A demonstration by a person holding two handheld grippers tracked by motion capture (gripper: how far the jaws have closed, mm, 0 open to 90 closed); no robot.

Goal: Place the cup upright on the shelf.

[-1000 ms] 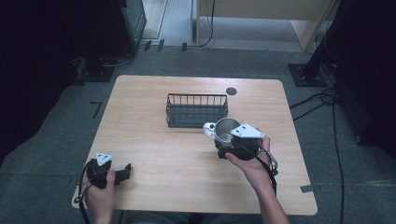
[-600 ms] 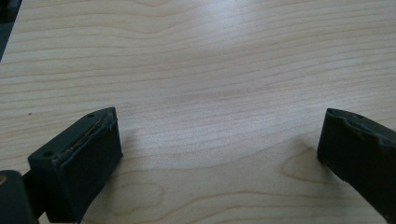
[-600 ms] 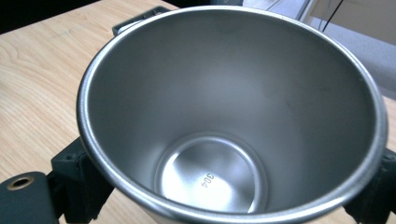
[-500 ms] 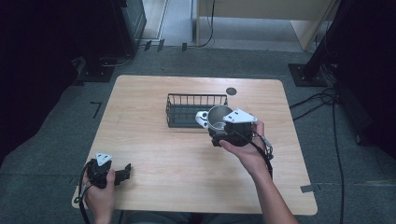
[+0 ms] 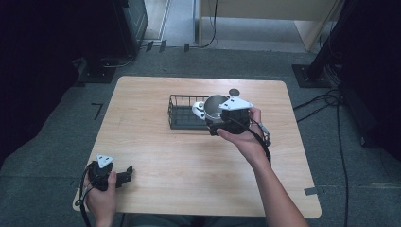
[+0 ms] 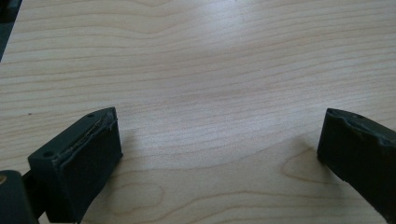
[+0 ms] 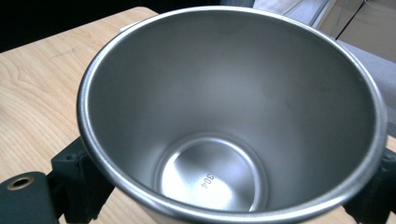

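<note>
A steel cup (image 5: pixel 213 105) with a white handle is held in the air just over the right end of a black wire basket (image 5: pixel 182 113). My right gripper (image 5: pixel 222 120) is shut on the cup. In the right gripper view the cup's empty inside (image 7: pixel 224 140) faces the camera, with a black jaw on either side. My left gripper (image 5: pixel 125 174) rests near the table's front left corner. Its jaws stand wide apart in the left gripper view, with only bare wood (image 6: pixel 210 93) between them.
A small dark round disc (image 5: pixel 233 92) lies on the wooden table (image 5: pixel 156 156) behind the basket. Cables (image 5: pixel 326 101) and dark stands sit on the floor around the table.
My right gripper has carried the cup away from me and leftward, from the table's right part to the basket's right end. The left gripper has stayed put.
</note>
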